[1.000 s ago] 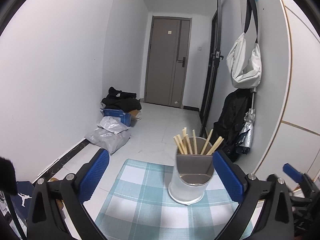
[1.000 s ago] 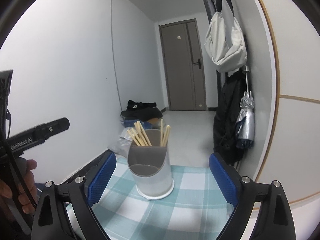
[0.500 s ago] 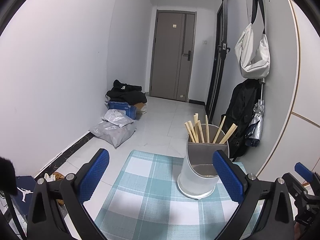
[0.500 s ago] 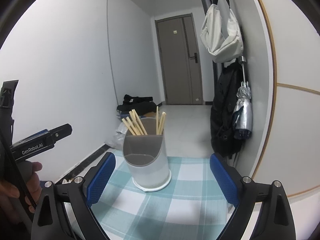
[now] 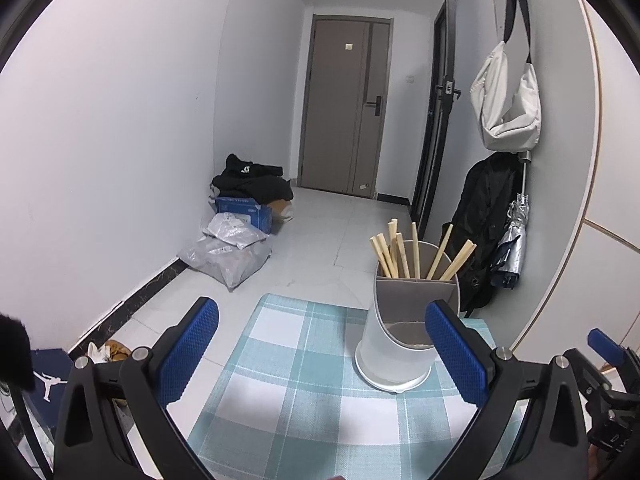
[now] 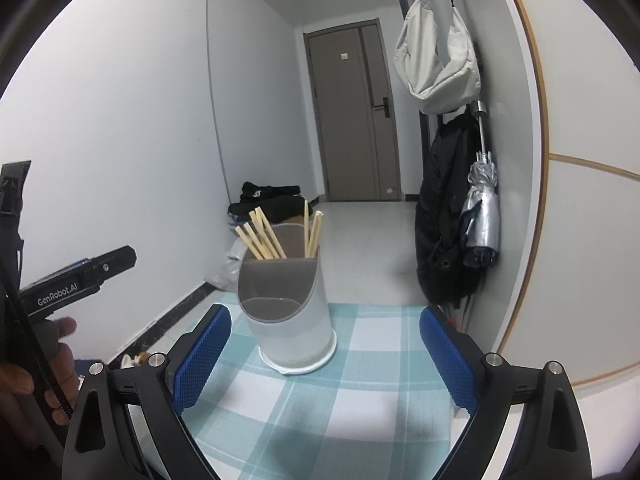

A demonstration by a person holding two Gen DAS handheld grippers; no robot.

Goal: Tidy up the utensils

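I hold my left gripper [image 5: 320,344] level and low over the cloth [image 5: 296,392], its jaws wide apart and gripping nothing. My right gripper [image 6: 325,350] sits the same way, jaws spread and bare. The holder [image 6: 286,308] stands upright on the cloth: ahead and to the right of my left jaws, with the right blue pad [image 5: 456,354] overlapping its side in view, and ahead between my right jaws, nearer the left one. From the right wrist I see my left hand [image 6: 36,368] wrapped around the black handle, left of the holder.

The holder is a pale, translucent cylinder with a slanted grey insert. Its rear compartment holds the chopsticks [image 5: 404,254], plain light wood, square-ended and fanned out. My pads are blue and finely dimpled, on glossy black arms.

The cloth is a woven teal-and-white check. Beyond the holder lies pale floor tile, a grey door [image 5: 344,108], bags [image 5: 230,252] along the left wall, and a cream bag [image 6: 438,64], black coat and folded umbrella [image 6: 484,212] hanging to its right.
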